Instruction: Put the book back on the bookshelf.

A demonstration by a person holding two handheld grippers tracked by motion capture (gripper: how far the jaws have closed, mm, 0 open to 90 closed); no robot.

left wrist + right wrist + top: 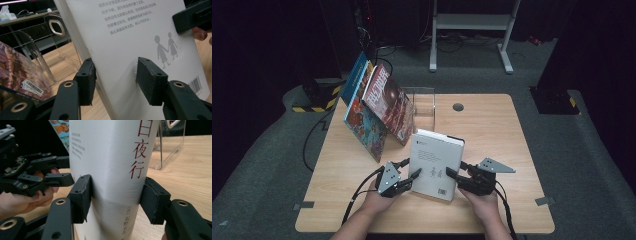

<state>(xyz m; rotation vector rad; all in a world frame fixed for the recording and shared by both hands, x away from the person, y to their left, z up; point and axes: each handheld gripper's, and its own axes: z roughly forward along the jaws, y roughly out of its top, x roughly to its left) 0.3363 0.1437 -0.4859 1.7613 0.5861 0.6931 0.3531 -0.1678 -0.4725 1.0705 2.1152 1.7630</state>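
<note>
A thick white book (435,162) with red and grey Chinese print stands tilted near the front of the wooden table (497,130). My left gripper (411,167) grips its left edge: in the left gripper view the pads of this gripper (115,77) press both covers of the book (130,37) and dent the back one. My right gripper (456,169) holds the right side. In the right gripper view its pads (115,197) clamp the spine (112,157) from both sides. The left gripper (60,170) shows there beyond the book.
Two colourful books (367,125) (389,102) lean against a clear acrylic stand (424,102) at the back left of the table. A cable hole (458,106) lies near the back edge. A white metal frame (472,22) stands on the floor behind.
</note>
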